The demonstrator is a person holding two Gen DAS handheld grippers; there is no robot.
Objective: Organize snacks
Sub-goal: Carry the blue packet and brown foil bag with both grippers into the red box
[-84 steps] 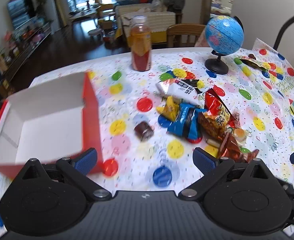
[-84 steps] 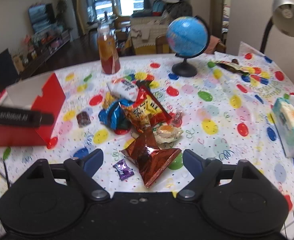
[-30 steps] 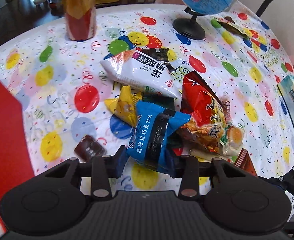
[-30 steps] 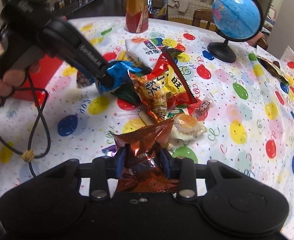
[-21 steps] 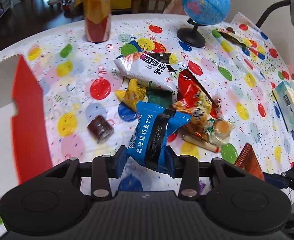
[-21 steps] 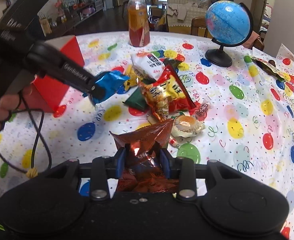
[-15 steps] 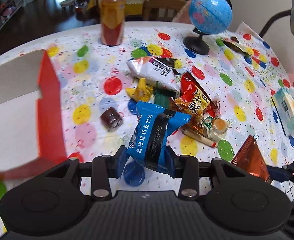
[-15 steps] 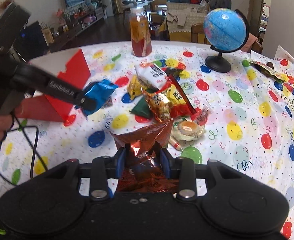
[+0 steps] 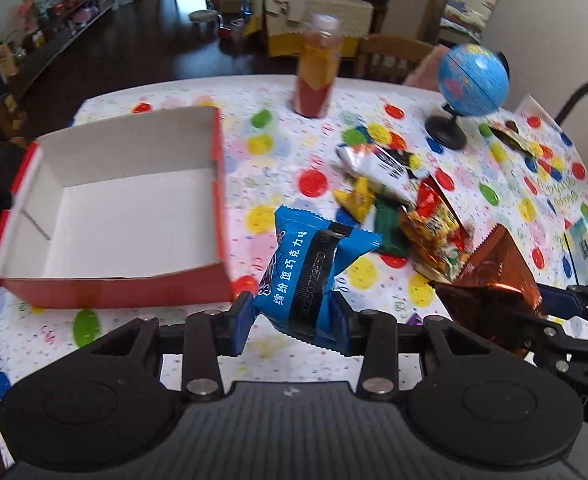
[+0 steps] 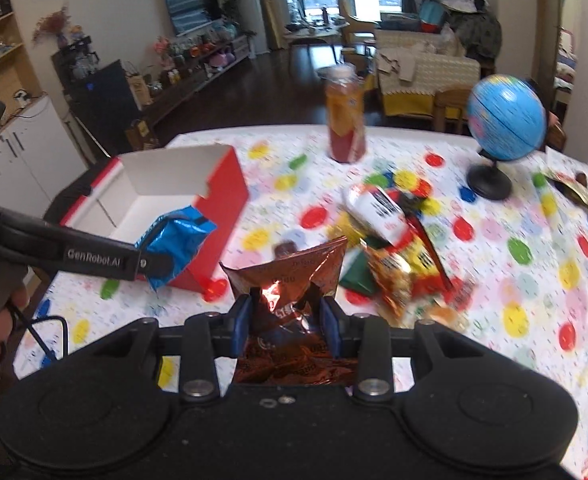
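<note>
Both packets have come up off the heap since a second ago: the left gripper [image 9: 291, 322] pinches the blue snack packet [image 9: 314, 276] and has swung it left toward the open red box [image 9: 113, 292], while the right gripper [image 10: 285, 330] pinches the copper foil bag [image 10: 289, 276] clear of the spotted tablecloth [image 10: 534, 280]. The box lies empty at the near left, so I judge the sorting is only starting. The blue packet hangs just right of the box's wall, not yet over it; the remaining snack pile [image 9: 406, 216] sits right of centre.
</note>
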